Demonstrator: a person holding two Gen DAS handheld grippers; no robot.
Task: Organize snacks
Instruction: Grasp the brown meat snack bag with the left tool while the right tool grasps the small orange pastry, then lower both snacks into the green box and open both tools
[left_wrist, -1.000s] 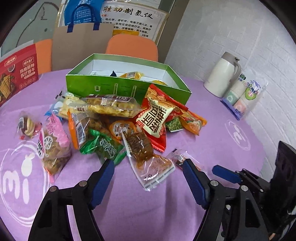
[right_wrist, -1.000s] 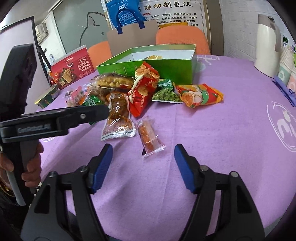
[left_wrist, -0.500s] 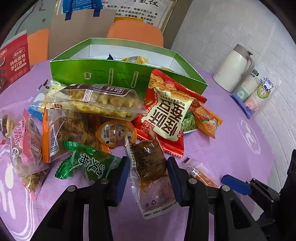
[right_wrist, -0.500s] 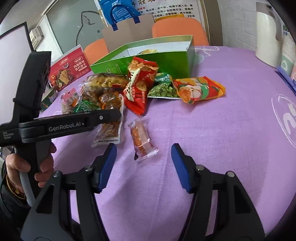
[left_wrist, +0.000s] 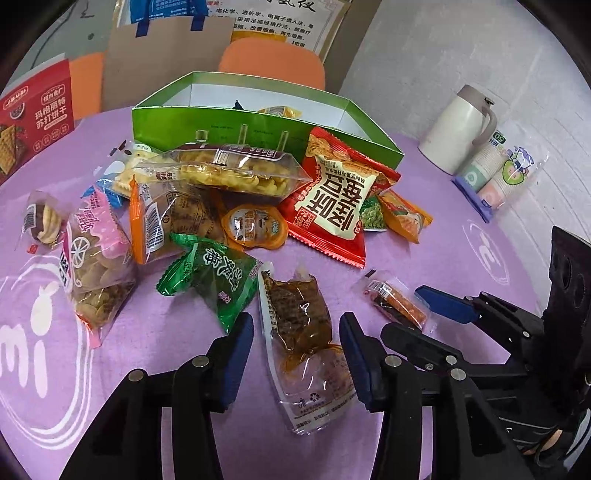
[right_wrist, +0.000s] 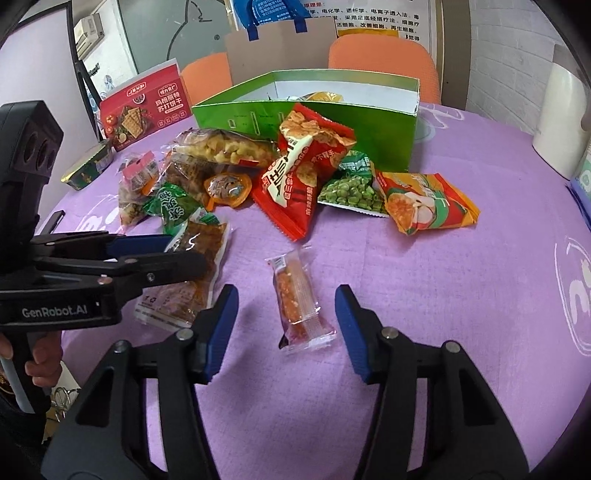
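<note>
At the bottom of the left wrist view, the left claw (left_wrist: 295, 347) stands apart, its jaws opening, with a clear plastic packet of dark brown braised snack (left_wrist: 301, 325) lying between them on the purple-clothed table (left_wrist: 424, 258); the blue pads do not press it. At the bottom of the right wrist view, the right claw (right_wrist: 286, 325) is also apart, its jaws closing, either side of a small clear packet holding an orange-red snack stick (right_wrist: 297, 302), not touching it. Above both, mid-frame, lies a heap of snack bags, among them a red crinkled bag with a cream label (left_wrist: 338, 195). Behind the heap, in the upper middle, stands an open green cardboard box (left_wrist: 258, 125) with a few packets inside.
</note>
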